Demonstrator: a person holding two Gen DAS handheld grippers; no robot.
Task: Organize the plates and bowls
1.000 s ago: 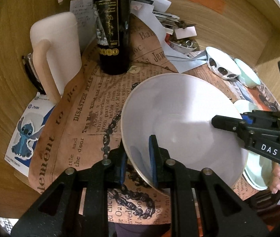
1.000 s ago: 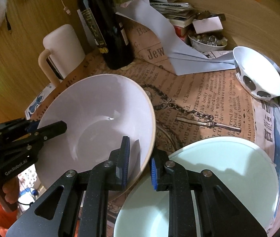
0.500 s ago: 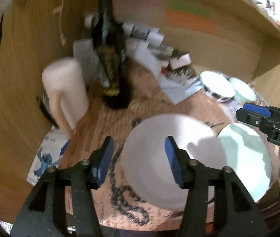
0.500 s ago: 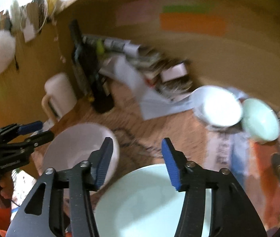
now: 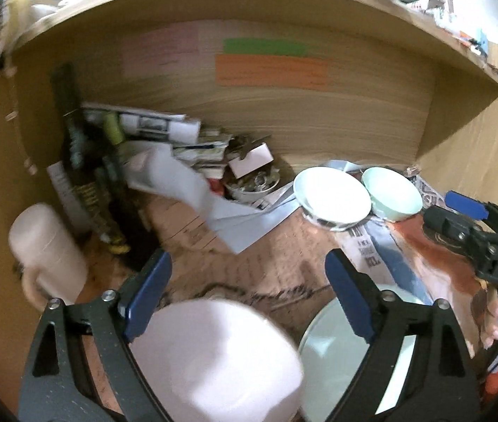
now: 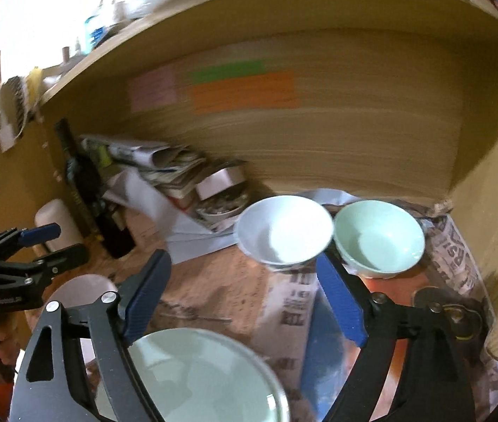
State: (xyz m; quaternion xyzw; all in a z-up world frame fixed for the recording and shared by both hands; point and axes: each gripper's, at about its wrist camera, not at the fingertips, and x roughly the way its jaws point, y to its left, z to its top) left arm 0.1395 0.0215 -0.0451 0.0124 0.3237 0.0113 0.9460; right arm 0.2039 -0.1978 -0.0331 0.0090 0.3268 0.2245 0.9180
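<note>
Bowl (image 5: 213,358) below left gripper (image 5: 249,274), plate (image 6: 199,376) below right gripper (image 6: 238,277); both jaws wide apart, empty.

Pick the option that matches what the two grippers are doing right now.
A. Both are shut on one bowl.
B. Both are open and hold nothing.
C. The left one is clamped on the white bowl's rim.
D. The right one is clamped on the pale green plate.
B: the left gripper and right gripper both show spread jaws, with the large white bowl and pale green plate lying free below them.

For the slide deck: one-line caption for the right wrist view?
Open right claw above a pale green plate, facing a white bowl and green bowl side by side.
</note>
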